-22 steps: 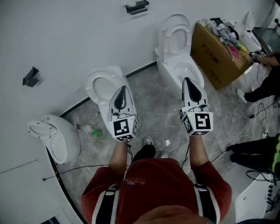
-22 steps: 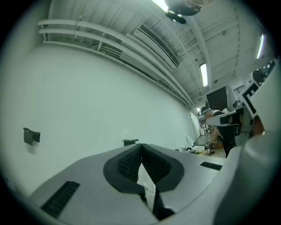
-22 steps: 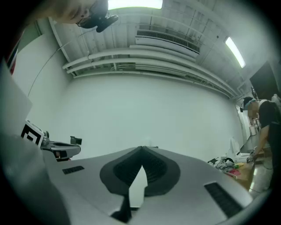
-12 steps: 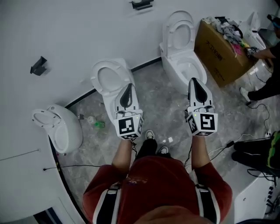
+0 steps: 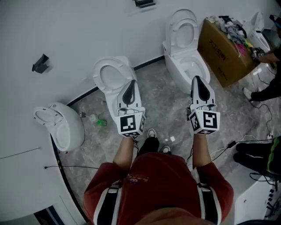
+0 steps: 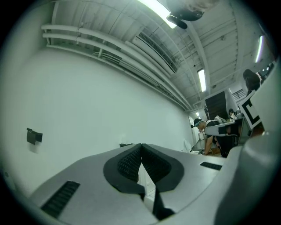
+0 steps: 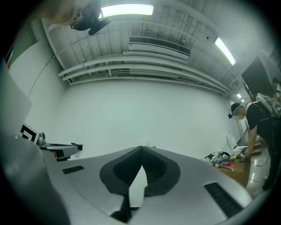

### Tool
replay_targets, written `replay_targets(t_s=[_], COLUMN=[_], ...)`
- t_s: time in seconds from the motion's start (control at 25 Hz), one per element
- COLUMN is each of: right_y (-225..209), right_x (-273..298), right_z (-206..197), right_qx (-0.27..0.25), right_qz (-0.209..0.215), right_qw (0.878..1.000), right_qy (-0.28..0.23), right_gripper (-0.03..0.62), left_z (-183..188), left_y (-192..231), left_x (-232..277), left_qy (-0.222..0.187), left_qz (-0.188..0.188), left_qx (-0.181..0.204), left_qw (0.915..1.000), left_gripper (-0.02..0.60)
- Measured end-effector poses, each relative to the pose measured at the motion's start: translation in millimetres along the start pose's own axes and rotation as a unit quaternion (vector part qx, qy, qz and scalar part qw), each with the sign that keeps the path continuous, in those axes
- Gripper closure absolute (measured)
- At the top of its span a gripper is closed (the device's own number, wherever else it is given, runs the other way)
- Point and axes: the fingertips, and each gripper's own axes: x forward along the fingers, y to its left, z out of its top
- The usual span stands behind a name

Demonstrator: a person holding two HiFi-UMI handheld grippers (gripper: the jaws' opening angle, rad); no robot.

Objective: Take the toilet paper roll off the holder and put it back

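I hold both grippers out in front of me, above the floor and pointing at the white wall. My left gripper (image 5: 130, 83) hangs over a white toilet (image 5: 108, 75), and its jaws are shut with nothing in them (image 6: 141, 146). My right gripper (image 5: 197, 79) hovers beside a second toilet (image 5: 184, 41), also shut and empty (image 7: 141, 148). A black wall holder (image 5: 145, 3) sits at the top edge of the head view, far ahead of both grippers. Another black holder (image 5: 40, 63) is on the wall to the left (image 6: 34, 136). I cannot make out a toilet paper roll.
A third toilet (image 5: 59, 125) stands at the left, with a bottle (image 5: 95, 120) on the grey floor near it. A cardboard box (image 5: 224, 46) full of clutter stands at the right, where a person (image 5: 268, 74) bends down. Cables (image 5: 250, 140) run across the floor.
Both grippers have drifted slightly up and right in the head view, and the wall holders and toilets have shifted with the view. Both stay shut.
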Motion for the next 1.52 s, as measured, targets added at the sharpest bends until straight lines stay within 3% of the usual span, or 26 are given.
replay_targets(t_s=[0.72, 1.08, 1.52], right_y=[54.1, 81.9, 44.3], right_x=[160.9, 226.5, 286.0], right_z=[-22.8, -40.4, -70.4], right_qx=[-0.017, -0.016, -0.006], right_qz=[0.010, 0.015, 0.013], right_qw=[1.000, 1.000, 1.000], right_qy=[0.014, 0.017, 0.027], right_gripper=[0.585, 0.585, 0.585], left_z=[-12.5, -34.4, -66.0], left_y=[116.1, 173.0, 183.9], left_x=[113.3, 155.2, 218.9], left_qy=[-0.019, 0.003, 0.022], left_qz=[-0.017, -0.007, 0.003], left_qx=[-0.011, -0.011, -0.014], left_qw=[0.9996, 0.9999, 0.9997], left_gripper=[0.563, 0.563, 0.563])
